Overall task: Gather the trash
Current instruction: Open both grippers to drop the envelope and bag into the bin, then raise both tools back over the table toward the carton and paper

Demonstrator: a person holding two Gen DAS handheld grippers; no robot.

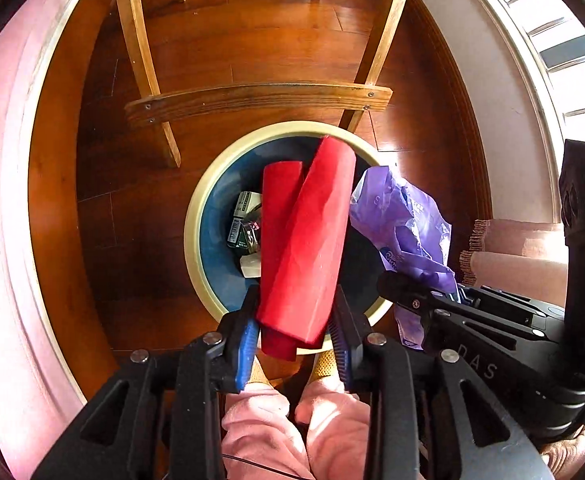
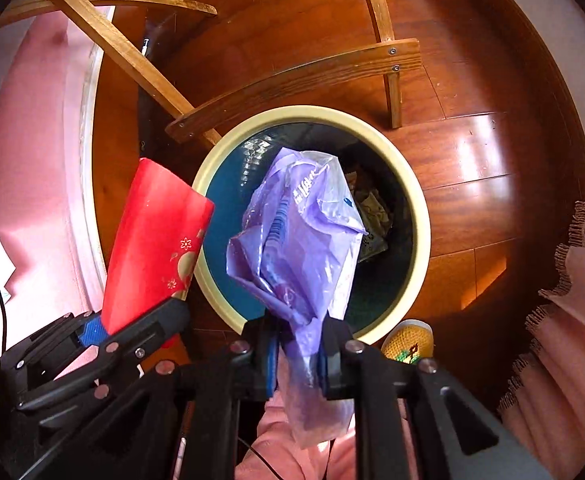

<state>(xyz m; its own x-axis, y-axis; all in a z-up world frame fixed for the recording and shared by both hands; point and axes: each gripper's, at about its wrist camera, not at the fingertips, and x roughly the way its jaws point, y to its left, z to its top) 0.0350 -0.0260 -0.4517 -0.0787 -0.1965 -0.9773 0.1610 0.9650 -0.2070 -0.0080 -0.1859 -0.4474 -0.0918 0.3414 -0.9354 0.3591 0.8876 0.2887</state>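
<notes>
Red paper roll (image 1: 306, 240) sits between the jaws of the left gripper (image 1: 298, 344), poised right over the mouth of the blue bin (image 1: 212, 216) with its cream rim, which stands on the wooden floor (image 1: 260, 52) beside a wooden chair frame (image 1: 252, 100). From the left wrist view the pads look parted from the roll, with a gap on the right side, so I judge the grip is loosened and the roll about to drop rather than firmly clenched. Over at the right gripper (image 2: 298, 356) the jaws are close together with the crumpled purple plastic bag (image 2: 300, 232) pinched between them, the bag hanging over the same bin. Some trash already lies at the bottom of the bin: small printed cartons (image 1: 244, 220) and wrappers can be made out. So the collecting looks well along: two more pieces have been brought to the bin and hang above its opening, but neither is inside yet. What remains is letting both fall in; whether more litter waits elsewhere in the room cannot be told from these views
</notes>
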